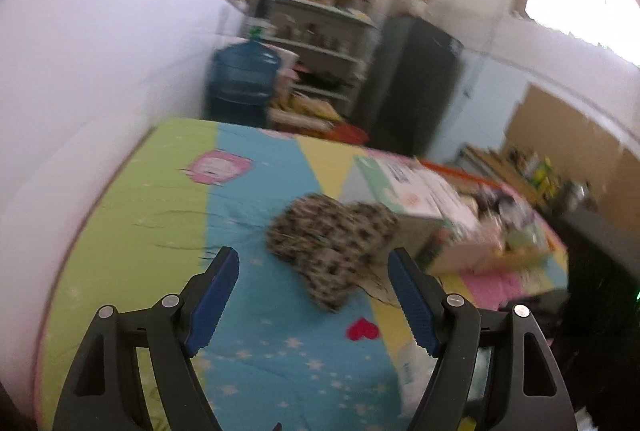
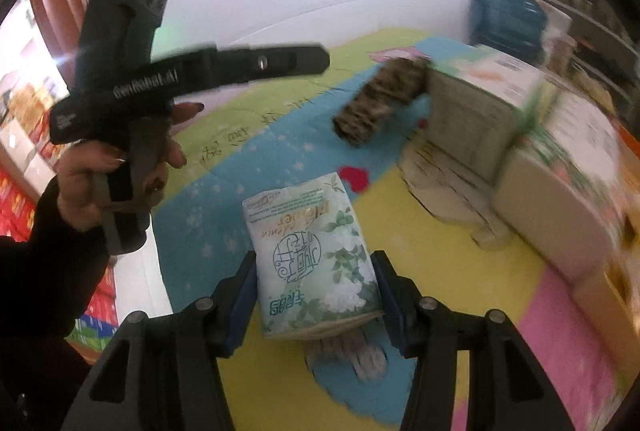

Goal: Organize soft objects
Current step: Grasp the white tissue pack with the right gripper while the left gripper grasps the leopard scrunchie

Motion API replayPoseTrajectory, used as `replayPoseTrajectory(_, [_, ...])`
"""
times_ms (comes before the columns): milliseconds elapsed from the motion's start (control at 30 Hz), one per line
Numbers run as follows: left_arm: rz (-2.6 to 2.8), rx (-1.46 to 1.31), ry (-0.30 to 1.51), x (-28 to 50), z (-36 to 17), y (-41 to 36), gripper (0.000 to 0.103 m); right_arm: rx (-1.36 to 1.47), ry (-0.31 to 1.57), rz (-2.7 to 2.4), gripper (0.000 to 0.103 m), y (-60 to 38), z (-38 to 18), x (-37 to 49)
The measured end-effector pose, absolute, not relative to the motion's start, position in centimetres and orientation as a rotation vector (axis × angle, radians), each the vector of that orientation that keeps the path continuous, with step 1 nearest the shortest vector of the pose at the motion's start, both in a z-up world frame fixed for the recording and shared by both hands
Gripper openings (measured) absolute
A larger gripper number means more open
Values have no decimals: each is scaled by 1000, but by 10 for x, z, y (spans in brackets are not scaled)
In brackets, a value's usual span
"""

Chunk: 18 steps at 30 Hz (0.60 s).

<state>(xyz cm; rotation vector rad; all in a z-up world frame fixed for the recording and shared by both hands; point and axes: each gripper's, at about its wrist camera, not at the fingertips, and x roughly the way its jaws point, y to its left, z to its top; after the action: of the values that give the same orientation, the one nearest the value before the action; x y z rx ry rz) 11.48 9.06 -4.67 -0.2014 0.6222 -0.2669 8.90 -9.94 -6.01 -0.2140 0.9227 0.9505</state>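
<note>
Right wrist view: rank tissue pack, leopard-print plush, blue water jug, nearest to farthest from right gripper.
1. Tissue pack: between the right gripper fingers, pads pressing its sides.
2. Leopard-print plush: farther out on the mat, beside the cardboard box.
3. Blue water jug: beyond the mat, upper right.

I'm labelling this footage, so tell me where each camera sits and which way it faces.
Left wrist: sits on the left gripper, looking forward and down over the colourful mat at the spotted cloth, with shelves behind; only its own open fingers show.
Right wrist: sits on the right gripper, looking down at the tissue pack clamped between its pads; the left hand with its dark sleeve shows at left, holding the other gripper.
Shared: mat, spotted cloth, cardboard box, blue water jug.
</note>
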Motion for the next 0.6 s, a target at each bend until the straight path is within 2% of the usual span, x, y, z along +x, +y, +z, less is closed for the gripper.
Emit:
replayPoseTrajectory(467, [-194, -38, 775, 164, -70, 41, 77, -47, 896, 812, 55, -174, -54, 84])
replayPoseTrajectory(500, [-192, -39, 787, 167, -71, 41, 74, -45, 895, 809, 55, -176, -54, 83])
replayPoseTrajectory(567, [-184, -51, 797, 170, -73, 42, 54, -38, 891, 806, 55, -179, -53, 80])
replayPoseTrajectory(600, [-180, -57, 798, 171, -73, 43, 49, -35, 890, 805, 55, -176, -53, 81])
